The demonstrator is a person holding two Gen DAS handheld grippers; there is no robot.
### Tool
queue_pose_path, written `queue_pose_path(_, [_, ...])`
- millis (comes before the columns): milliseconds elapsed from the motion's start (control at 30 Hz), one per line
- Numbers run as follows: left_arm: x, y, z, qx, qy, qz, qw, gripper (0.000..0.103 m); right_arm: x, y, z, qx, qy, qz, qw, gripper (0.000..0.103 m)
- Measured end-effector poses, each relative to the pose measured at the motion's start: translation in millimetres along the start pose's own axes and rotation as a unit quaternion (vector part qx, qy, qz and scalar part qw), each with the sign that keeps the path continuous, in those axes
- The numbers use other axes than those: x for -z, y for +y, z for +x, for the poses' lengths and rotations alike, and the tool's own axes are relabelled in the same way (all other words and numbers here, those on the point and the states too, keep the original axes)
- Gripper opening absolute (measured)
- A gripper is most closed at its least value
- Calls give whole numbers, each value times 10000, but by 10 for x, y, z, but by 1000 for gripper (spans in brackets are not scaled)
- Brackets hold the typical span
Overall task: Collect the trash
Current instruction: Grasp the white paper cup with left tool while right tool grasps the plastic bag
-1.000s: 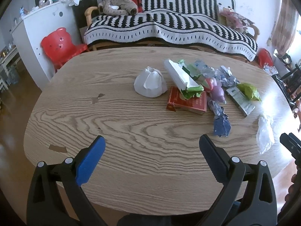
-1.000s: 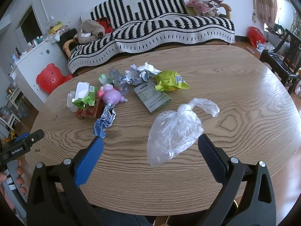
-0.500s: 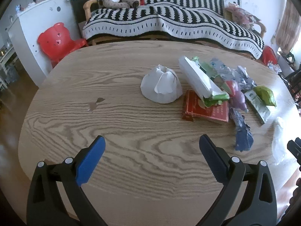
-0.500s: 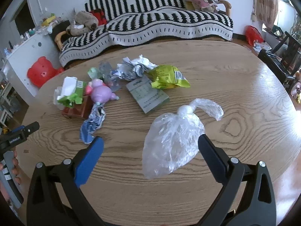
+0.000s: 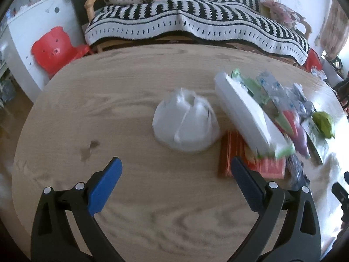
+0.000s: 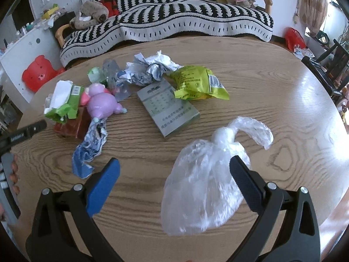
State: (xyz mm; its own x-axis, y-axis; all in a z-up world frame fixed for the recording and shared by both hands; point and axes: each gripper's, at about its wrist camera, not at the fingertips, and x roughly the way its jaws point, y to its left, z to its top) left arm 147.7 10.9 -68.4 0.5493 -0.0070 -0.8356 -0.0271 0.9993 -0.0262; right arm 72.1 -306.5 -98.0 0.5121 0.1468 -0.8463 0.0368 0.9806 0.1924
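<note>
Behind the oval wooden table [image 6: 250,69] runs a sofa under a black-and-white striped blanket [image 6: 174,19], and the trash lies spread over the near half of the tabletop.

Closest to the right gripper [image 6: 174,181] is a knotted clear plastic bag [image 6: 207,181]; it sits partly between the wide-open fingers, touched by neither as far as the view shows. It looks nearly weightless, crinkly and slippery, likely to collapse under a squeeze, so the knot or the twisted tail beyond it seems the surest place to pinch.

Just beyond lie a flat grey printed box [image 6: 169,109], stiff enough to take by an edge, a yellow-green snack wrapper [image 6: 196,84], a wad of crumpled white-and-blue paper [image 6: 150,67] and a twisted blue-and-white wrapper [image 6: 90,146], all soft and light. A pink toy pig [image 6: 101,103] rests against a red box [image 6: 72,125] topped by a torn green-and-white carton [image 6: 62,101].

The left gripper [image 5: 175,174] hangs with its fingers spread and empty above bare wood, facing a white puffed paper bag [image 5: 185,122] that stands beside the red box; this view is blurred. Soft and hollow-looking, it would probably crush wherever it is held.
</note>
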Motion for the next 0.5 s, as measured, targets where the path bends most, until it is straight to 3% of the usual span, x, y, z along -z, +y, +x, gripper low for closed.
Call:
queue_pose_path(133, [-163, -30, 289, -81, 145, 54, 9998, 97, -55, -65, 159, -11, 81, 116, 9999, 97])
queue_pose_path(200, [-216, -5, 426, 121, 154, 17, 9998, 97, -64, -118, 193, -109, -8, 244, 9996, 97])
queue_pose_path(233, [-239, 13, 470, 225, 91, -12, 9997, 96, -64, -130, 214, -138, -17, 263, 9996, 90])
queue_pose_path(267, [-251, 57, 551, 254, 107, -39, 9996, 92, -63, -147, 251, -160, 25, 271, 9995, 56])
queue_pose_path(300, [-243, 83, 619, 343, 147, -85, 9993, 76, -53, -184, 287, -137, 74, 357, 9992, 38])
queue_pose_path(333, [-237, 76, 580, 305, -60, -15, 9995, 73, -44, -217, 281, -183, 47, 456, 9988, 21])
queue_pose_path(500, [-220, 77, 257, 555, -212, 10, 9982, 64, 7, -327, 136, -339, -176, 612, 9974, 8])
